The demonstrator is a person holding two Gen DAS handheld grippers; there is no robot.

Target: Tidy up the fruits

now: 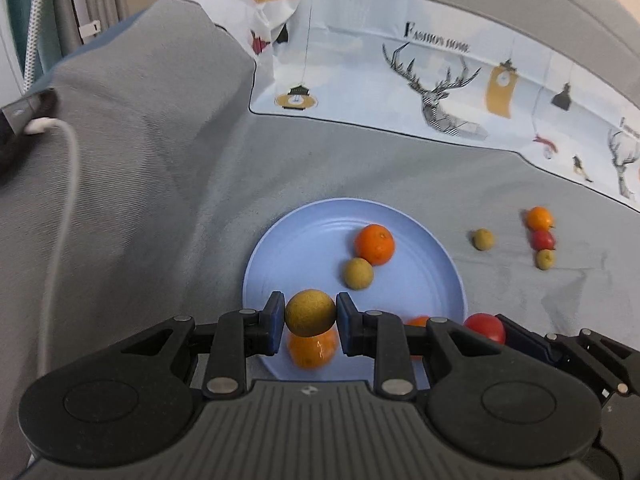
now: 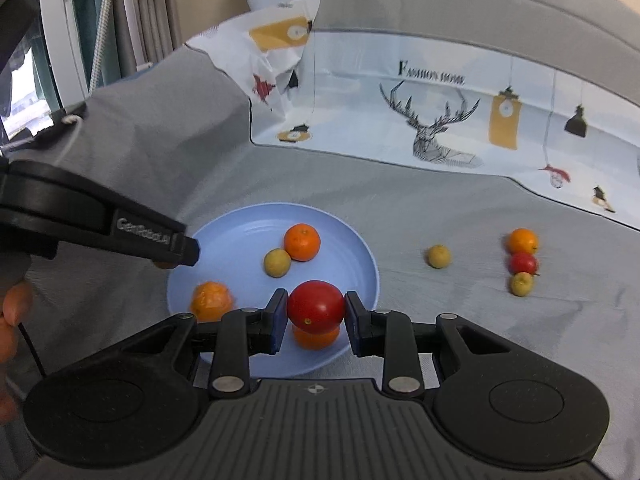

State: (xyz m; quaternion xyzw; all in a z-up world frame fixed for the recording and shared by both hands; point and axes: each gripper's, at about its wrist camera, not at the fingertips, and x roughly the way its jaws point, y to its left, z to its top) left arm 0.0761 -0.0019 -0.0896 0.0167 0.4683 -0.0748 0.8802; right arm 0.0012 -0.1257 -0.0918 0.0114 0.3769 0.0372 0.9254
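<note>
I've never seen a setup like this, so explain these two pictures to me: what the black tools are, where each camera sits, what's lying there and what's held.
A person holds two black hand-held tools, each with a camera looking along its fingers. The left gripper is shut on a round yellow-brown fruit; the right gripper is shut on a round red tomato-like fruit. Both hang above a light blue round plate on grey cloth. On the plate lie oranges and one small yellow-green fruit. Four more fruits lie on the cloth to the right.
</note>
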